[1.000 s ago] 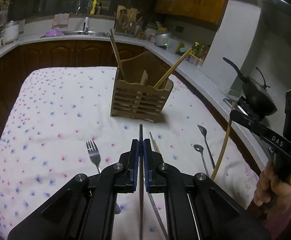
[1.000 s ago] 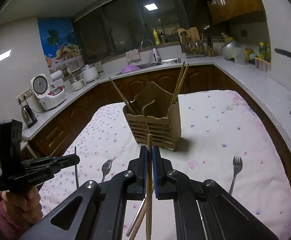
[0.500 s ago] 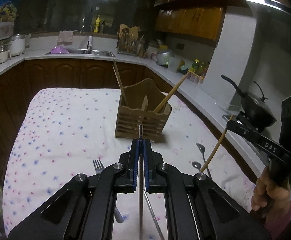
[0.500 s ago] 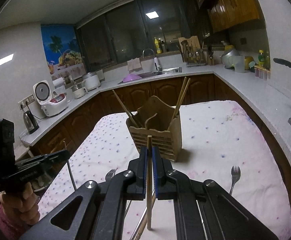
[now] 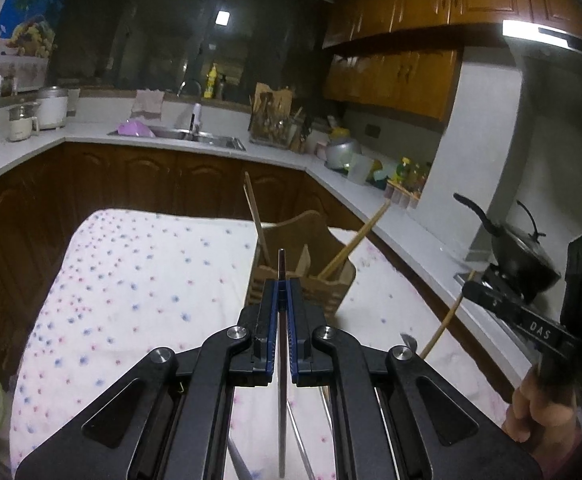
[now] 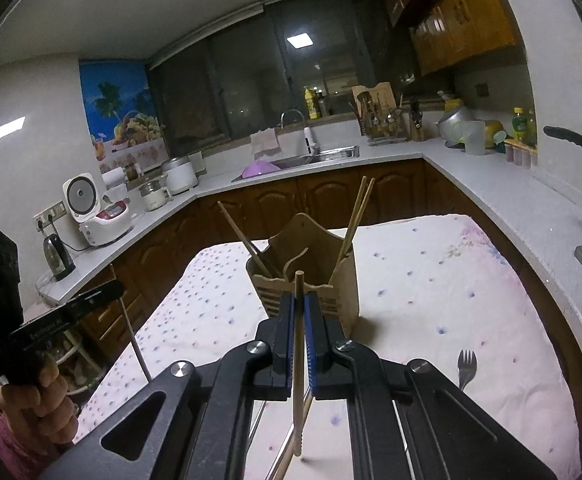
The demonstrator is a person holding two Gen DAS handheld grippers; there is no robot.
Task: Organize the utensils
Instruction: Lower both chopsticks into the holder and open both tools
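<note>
Both claws are closed on a stick apiece: my left claw (image 5: 281, 280) pinches a dark metal chopstick (image 5: 281, 380) that stands nearly upright between the blue pads, and my right claw (image 6: 300, 308) clamps a wooden chopstick (image 6: 299, 360) the same way. The holder (image 6: 311, 280) sits on the far middle of the bench (image 6: 431, 280), straight ahead of both claws and a little beyond them, with both sticks lifted off the cloth. By my reading the job is partly done: wooden chopsticks already lean in the holder, one (image 6: 239, 236) in the left compartment and a pair (image 6: 357, 216) in the right. What is left, as far as I can see, is dropping these two sticks in, then collecting the fork (image 6: 466, 368) lying near the right side of the bench, a spoon tip (image 5: 409, 342) peeking past my left claw, and another thin utensil under the claws, too hidden to name.
</note>
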